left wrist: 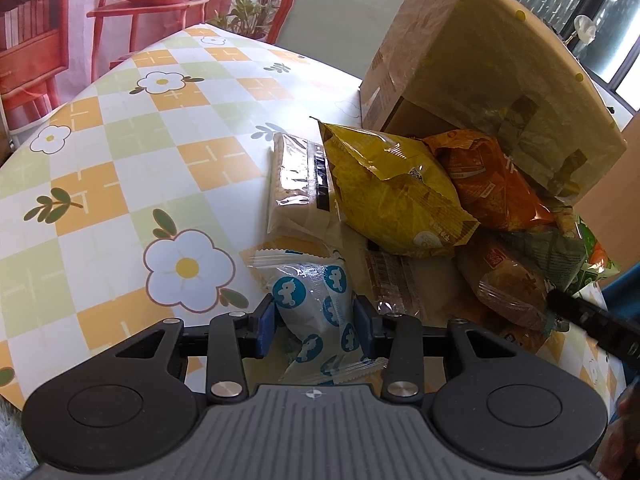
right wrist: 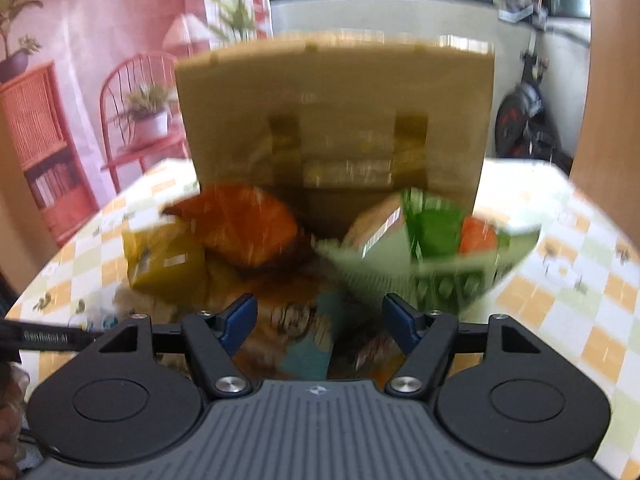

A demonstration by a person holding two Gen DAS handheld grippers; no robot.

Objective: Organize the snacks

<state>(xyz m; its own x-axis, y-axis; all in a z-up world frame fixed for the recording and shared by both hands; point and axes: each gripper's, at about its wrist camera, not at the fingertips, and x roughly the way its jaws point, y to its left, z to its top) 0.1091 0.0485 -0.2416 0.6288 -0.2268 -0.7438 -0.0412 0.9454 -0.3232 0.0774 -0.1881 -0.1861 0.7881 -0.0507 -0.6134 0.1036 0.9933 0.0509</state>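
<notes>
On the left, the left claw (left wrist: 314, 326) has its blue pads against both sides of a clear packet printed with blue seahorse circles (left wrist: 316, 304), clamped on it where it lies on the bench (left wrist: 120, 168) with its checked, flowered cloth. Just beyond it lies a flat cracker pack (left wrist: 298, 184), and to its right a yellow bag (left wrist: 394, 196) rests partly on that pack, with an orange bag (left wrist: 492, 180) touching it behind and a brownish wrapped snack (left wrist: 508, 284) nearer the camera. A green bag (right wrist: 436, 256) sits at the right end of the heap. Behind the pile stands a cardboard box (left wrist: 480, 64), tipped so its opening faces the snacks. In the blurred right wrist view, the right claw (right wrist: 320, 322) hovers over the middle of the heap with its jaws apart; a wrapper lies beneath and between them, but the blur hides whether the pads touch it. The step in hand looks like the first pick, with nearly all snacks still loose outside the box. Next, the left claw would need to lift the seahorse packet clear of its neighbours and carry it to the box opening, while the right settles on one wrapper before closing.
</notes>
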